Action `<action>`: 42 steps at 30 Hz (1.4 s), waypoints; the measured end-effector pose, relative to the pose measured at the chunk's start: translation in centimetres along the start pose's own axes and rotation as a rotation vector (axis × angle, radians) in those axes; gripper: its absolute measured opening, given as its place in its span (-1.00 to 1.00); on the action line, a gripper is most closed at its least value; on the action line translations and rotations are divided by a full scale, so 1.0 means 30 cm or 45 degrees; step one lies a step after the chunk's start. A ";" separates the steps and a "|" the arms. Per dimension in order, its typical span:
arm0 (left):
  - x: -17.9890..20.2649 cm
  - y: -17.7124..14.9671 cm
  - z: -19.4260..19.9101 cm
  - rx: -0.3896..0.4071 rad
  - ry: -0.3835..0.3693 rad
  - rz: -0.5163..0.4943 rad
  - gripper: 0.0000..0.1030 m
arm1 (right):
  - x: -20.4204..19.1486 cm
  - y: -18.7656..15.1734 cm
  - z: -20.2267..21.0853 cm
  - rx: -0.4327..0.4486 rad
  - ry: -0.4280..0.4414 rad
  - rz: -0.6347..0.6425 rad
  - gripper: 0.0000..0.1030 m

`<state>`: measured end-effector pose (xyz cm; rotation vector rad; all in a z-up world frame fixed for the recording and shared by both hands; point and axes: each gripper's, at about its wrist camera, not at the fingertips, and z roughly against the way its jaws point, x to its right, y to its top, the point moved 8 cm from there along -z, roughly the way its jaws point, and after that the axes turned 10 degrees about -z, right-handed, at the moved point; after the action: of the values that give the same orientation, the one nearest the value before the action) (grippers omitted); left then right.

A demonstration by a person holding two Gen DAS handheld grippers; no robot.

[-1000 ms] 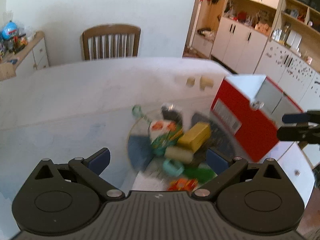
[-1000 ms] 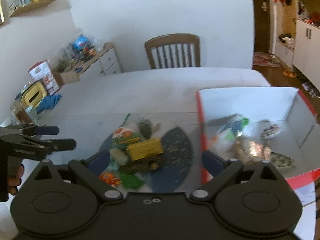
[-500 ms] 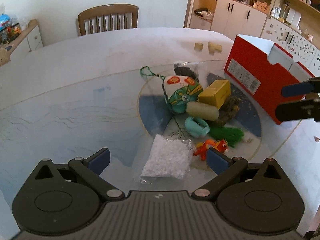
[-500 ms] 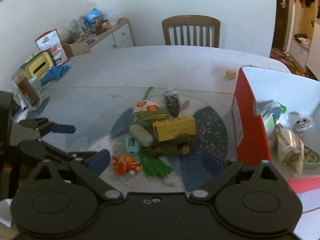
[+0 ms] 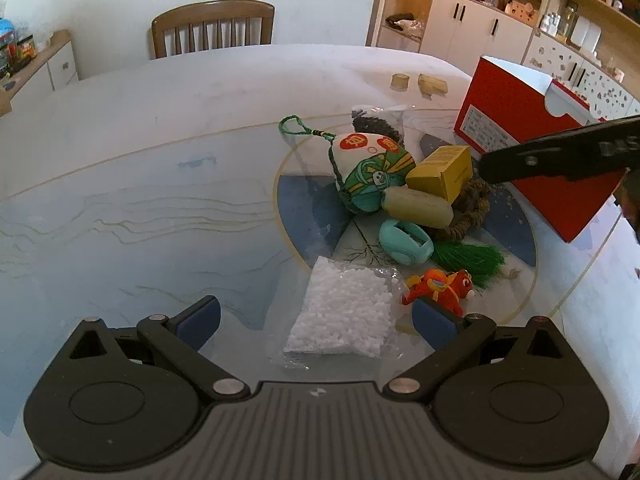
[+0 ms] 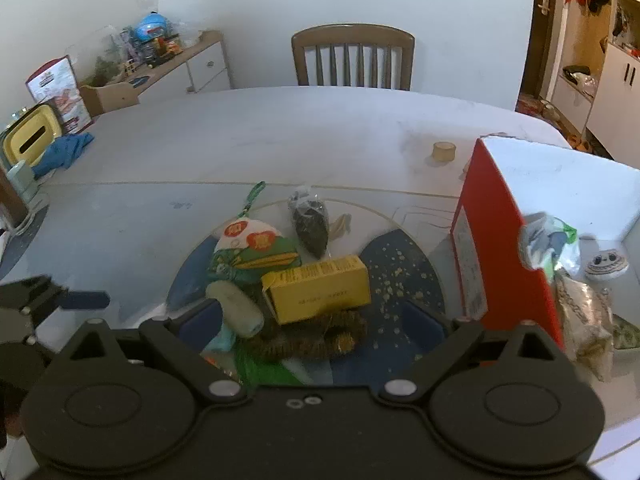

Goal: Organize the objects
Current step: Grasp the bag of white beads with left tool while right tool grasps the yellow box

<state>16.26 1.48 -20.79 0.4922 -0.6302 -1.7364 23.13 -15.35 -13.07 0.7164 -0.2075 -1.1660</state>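
Boxes: two, a red box (image 5: 532, 148) and a yellow box (image 5: 440, 172)
Bags: two, white beads (image 5: 340, 316), dark seeds (image 5: 376, 124)
Chairs: one (image 5: 212, 28)
Plush toys: two, pouch (image 5: 368, 176), orange one (image 5: 440, 286)

The left wrist camera is looking forward over its own tool (image 5: 316, 316), down at a slant onto the surface (image 5: 160, 184), sitting close above a bag of white pellets (image 5: 340, 316). It is facing the pile and a chair (image 5: 212, 28) beyond, with the red box (image 5: 532, 148) at its right. The right wrist camera is looking over its tool (image 6: 312, 316) from nearer the box (image 6: 492, 248), seeing into it. Both views are sharing the yellow carton (image 5: 440, 172) (image 6: 320, 288), the pouch (image 5: 368, 176) (image 6: 252, 252), the chair (image 6: 352, 56) and the surface (image 6: 280, 128). Each is catching the other tool at its edge.
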 end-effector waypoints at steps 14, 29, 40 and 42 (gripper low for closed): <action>0.004 0.003 -0.023 -0.005 -0.021 -0.003 0.98 | -0.012 0.001 -0.142 -0.073 -0.053 0.111 0.66; 0.066 0.019 -0.007 0.003 -0.064 -0.083 0.00 | -0.020 0.005 -0.162 -0.060 -0.038 0.155 0.40; 0.044 0.040 0.026 0.011 -0.073 0.023 -0.21 | -0.013 0.033 -0.084 -0.013 -0.027 0.117 0.36; 0.037 0.049 0.042 0.018 -0.076 0.048 -0.23 | -0.008 0.041 -0.052 -0.001 -0.015 0.100 0.36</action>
<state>16.30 0.33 -18.89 0.4370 -0.6907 -1.7169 24.76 -14.25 -13.46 0.6954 -0.2429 -1.0956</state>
